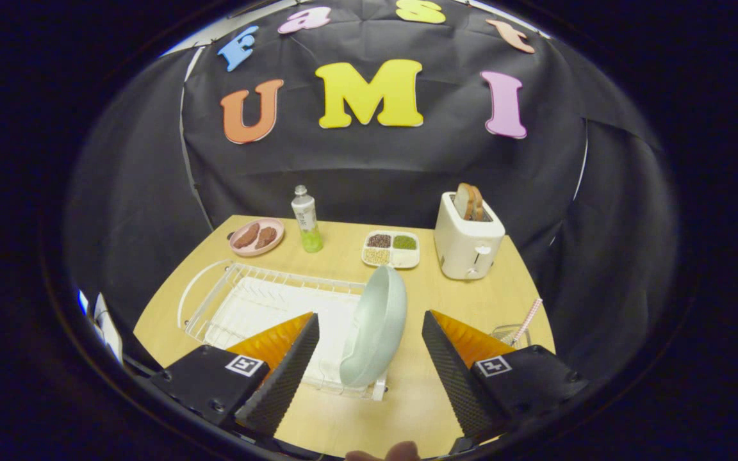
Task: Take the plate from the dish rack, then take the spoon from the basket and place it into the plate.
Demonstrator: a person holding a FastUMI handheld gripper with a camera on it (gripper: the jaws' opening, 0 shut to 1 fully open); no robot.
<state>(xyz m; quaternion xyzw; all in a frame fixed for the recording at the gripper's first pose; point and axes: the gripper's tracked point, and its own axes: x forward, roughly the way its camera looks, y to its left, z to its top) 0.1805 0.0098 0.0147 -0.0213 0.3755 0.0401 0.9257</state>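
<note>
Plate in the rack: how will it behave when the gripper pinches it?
The plate stands on edge in the rack, between the open gripper fingers; likely rigid. Its smooth glossy rim may slip. Freed from the wires it could tip or roll.

even overhead light — fisheye-warped edges

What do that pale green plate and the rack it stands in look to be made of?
The plate, standing on edge between the open tongs, looks like matte plastic or melamine: soft, dull sheen, though glazed ceramic is possible. The dish rack looks like white-coated metal wire: thin glossy rods over a white tray.
</note>
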